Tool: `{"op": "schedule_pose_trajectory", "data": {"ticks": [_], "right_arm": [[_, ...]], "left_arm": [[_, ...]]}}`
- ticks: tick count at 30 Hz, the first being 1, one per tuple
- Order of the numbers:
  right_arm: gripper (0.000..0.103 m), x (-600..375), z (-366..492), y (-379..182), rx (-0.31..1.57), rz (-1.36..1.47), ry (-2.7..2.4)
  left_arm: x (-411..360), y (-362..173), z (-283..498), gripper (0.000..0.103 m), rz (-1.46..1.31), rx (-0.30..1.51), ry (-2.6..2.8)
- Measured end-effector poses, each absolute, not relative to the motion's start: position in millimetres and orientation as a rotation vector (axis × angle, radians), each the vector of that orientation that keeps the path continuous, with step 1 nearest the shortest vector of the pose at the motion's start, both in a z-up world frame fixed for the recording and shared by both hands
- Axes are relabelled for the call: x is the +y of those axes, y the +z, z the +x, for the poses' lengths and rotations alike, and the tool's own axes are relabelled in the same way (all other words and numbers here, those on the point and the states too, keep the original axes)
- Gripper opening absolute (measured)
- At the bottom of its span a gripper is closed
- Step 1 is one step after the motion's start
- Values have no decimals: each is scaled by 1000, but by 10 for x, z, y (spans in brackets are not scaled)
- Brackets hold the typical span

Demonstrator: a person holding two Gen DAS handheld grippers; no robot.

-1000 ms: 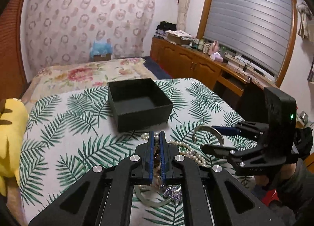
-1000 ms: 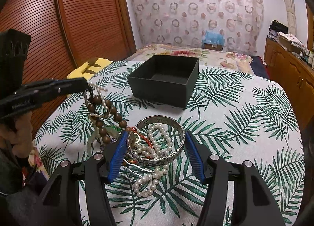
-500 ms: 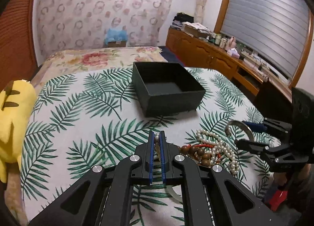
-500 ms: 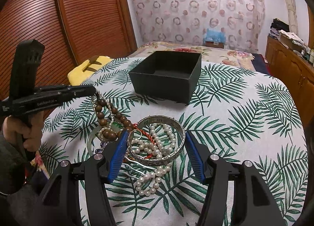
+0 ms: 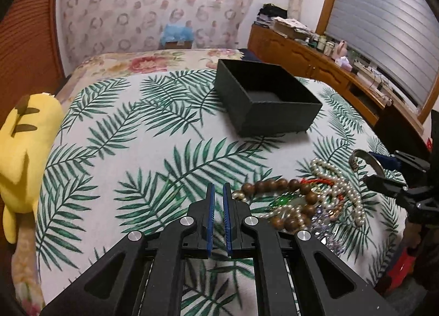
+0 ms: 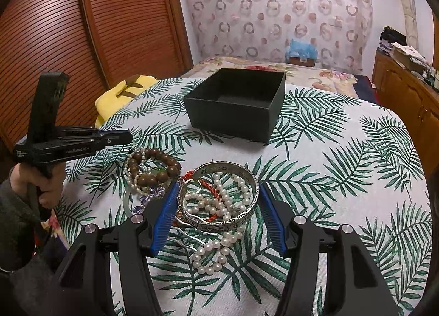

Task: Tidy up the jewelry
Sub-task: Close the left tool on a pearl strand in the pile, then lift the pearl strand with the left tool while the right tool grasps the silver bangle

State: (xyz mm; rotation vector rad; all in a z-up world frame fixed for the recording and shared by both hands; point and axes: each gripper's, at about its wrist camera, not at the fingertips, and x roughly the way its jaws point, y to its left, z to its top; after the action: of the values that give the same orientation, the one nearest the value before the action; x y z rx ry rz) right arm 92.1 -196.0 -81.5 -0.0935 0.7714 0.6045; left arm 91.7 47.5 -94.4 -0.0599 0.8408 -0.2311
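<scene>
Left tool (image 5: 217,195) pressed together w/ nothing in it, right tool (image 6: 216,216) spread around silver bangle (image 6: 219,198): close gently on the bangle, lift clear of the pearls (image 6: 216,200), carry to black box (image 6: 236,103) ahead.

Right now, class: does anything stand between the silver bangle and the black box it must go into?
Nothing visible does: only bare leaf-print cloth lies between the bangle and the box, which is open-topped.
</scene>
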Motion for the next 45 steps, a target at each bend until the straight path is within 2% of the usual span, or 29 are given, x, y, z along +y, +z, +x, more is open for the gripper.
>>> {"op": "schedule_pose_trajectory", "data": {"ticks": [10,12,14,20,22,24,26,45], "right_arm": [[61,-1928,904,-819,771,-105,607],[61,-1928,908,-821,772,-104,607],[61,-1930,911,-829,774,-104,608],[61,-1924,902,-829,776,-106,609],[61,-1927,899,-827,775,-104,608],[61,-1930,900,-825,774,-103,608],[61,-1932,900,-824,776,-104,609],[61,-1955,908,-745,762,-109,608]], "left_arm": [[437,-1022,735,5,-37,869,-246],[409,-1072,698,8,-31,885,-253],[392,-1107,697,17,-27,894,-253],[368,-1171,756,18,0,911,-236],[344,-1181,776,17,28,903,-234],[338,-1186,791,4,47,901,-226],[355,-1175,793,4,34,897,-231],[184,61,646,4,-19,593,-310]]}}
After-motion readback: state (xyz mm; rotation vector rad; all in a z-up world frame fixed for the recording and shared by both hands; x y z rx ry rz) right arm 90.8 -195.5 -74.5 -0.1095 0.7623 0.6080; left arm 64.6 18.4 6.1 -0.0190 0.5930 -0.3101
